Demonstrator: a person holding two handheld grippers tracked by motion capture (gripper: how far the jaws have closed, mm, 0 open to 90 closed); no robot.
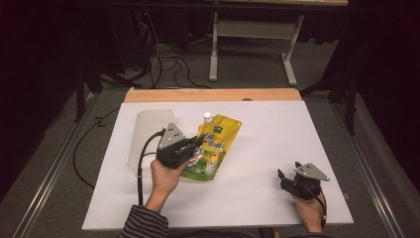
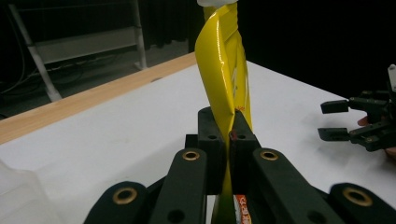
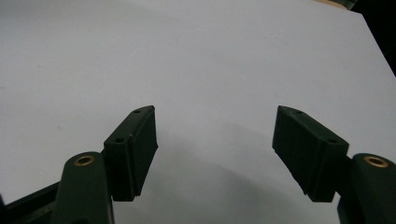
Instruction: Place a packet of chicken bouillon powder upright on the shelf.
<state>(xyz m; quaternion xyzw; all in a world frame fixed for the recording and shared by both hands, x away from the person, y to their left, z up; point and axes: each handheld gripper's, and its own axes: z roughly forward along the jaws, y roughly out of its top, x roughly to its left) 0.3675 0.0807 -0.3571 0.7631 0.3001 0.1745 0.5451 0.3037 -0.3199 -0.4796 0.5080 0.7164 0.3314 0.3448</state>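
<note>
Currently: yellow pouch [image 1: 216,144] is clamped by left gripper [image 1: 195,142] at its edge, lifted over white table [image 1: 257,148] | pouch's white cap [image 2: 215,2] is cut off at top of left gripper view | print too small to be read | clear tub [image 1: 148,130] partly hidden behind left gripper | right gripper [image 3: 215,154] held spread, empty, near front right.

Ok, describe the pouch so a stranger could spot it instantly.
Start at the white table; near its middle the left gripper is clamped on the pouch. It is glossy yellow with a white cap, unlike the clear tub beside it.
</note>
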